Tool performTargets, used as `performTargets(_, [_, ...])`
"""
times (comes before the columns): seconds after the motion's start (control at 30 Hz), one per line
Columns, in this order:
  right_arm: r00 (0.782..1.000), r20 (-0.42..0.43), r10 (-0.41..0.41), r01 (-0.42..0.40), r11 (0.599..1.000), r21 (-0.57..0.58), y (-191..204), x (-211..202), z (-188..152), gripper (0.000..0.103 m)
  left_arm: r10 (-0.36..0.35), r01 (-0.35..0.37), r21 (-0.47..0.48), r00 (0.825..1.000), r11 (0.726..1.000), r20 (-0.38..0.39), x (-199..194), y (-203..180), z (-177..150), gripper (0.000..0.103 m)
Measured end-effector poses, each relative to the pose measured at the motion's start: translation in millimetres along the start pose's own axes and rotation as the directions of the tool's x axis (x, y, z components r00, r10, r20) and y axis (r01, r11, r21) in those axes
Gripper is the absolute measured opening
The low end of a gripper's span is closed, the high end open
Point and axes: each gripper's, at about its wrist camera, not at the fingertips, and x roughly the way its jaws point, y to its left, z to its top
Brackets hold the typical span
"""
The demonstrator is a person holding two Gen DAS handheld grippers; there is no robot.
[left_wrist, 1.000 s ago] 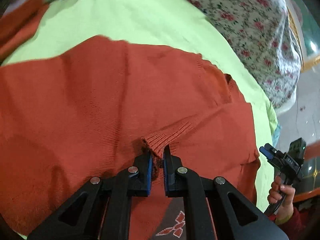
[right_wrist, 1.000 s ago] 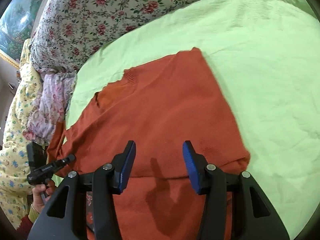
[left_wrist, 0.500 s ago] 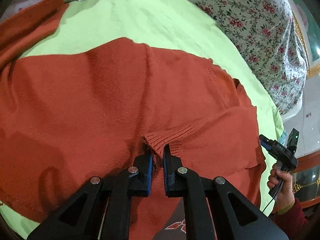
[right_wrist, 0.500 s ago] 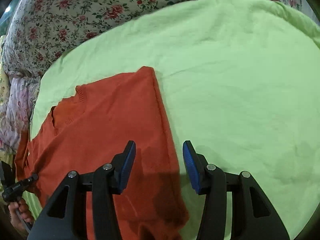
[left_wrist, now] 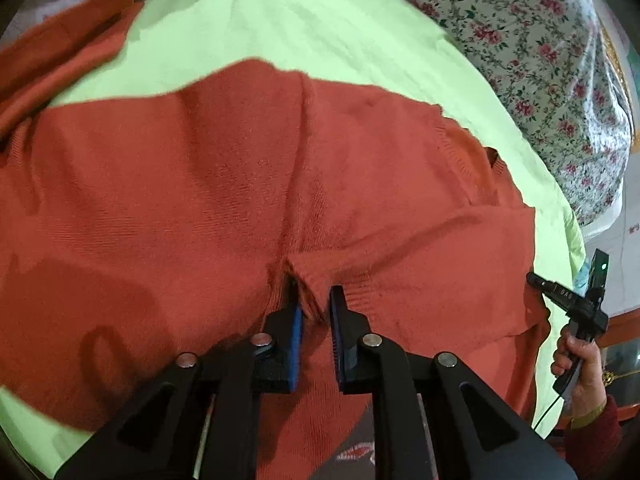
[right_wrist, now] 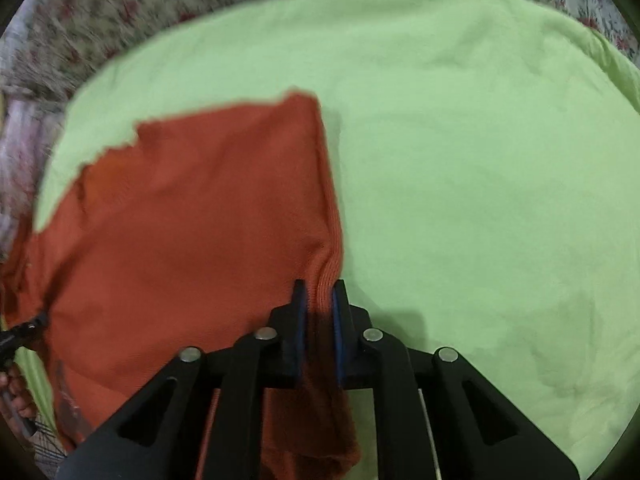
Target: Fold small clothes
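The rust-orange knitted sweater (left_wrist: 224, 184) lies spread across a light green sheet (left_wrist: 320, 32) on the bed, its body flat and a sleeve folded inward over the front. The ribbed cuff (left_wrist: 310, 280) of that sleeve bunches up from the body, and the left gripper (left_wrist: 314, 312) pinches it between its blue-padded fingers (left_wrist: 296, 332). In the right wrist view the sweater's straight side edge (right_wrist: 330, 200) runs down the green sheet (right_wrist: 480, 160), and the right gripper (right_wrist: 319, 300) is pressed onto a ridge of knit at that edge, cloth hanging down between its fingers. Past the sweater, a floral bedspread (left_wrist: 540, 60) covers the bed beyond the sheet. At the right rim of the left wrist view, the person's right hand (left_wrist: 576, 364) grips the handle of the other tool.
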Motion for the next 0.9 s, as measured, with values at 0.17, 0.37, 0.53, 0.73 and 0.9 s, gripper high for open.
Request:
performTargets(0.17, [0.997,0.058,0.048,-0.051,0.997,0.053,4.2,-29.8,-6.6,0.051,0.056,-0.058,0.028,0.994,0.998,0.093,-43.4,2.4,-6.3,0.043])
performTargets(0.37, [0.986,0.103,0.129,-0.129,0.992,0.001,37.3,-61.4,-33.1,0.051,0.199,-0.184,-0.081,0.948,0.98,0.249,-104.0,42.2,13.2,0.068])
performTargets(0.53, [0.985,0.052,0.165,-0.164,0.986,-0.025,63.0,-58.4,-52.1,0.051,0.386,-0.342,-0.189,0.87,0.921,0.307,-130.3,87.8,57.5,0.079])
performTargets(0.73, [0.981,0.029,0.192,-0.191,0.981,-0.041,78.4,-61.1,-68.8,0.051,0.464,-0.423,-0.209,0.858,0.882,0.219,-108.7,140.5,103.9,0.08])
performTargets(0.9, [0.98,0.042,0.195,-0.195,0.981,-0.022,80.2,-68.4,-69.9,0.051,0.451,-0.422,-0.2,0.882,0.884,0.137,-79.2,166.8,114.2,0.032])
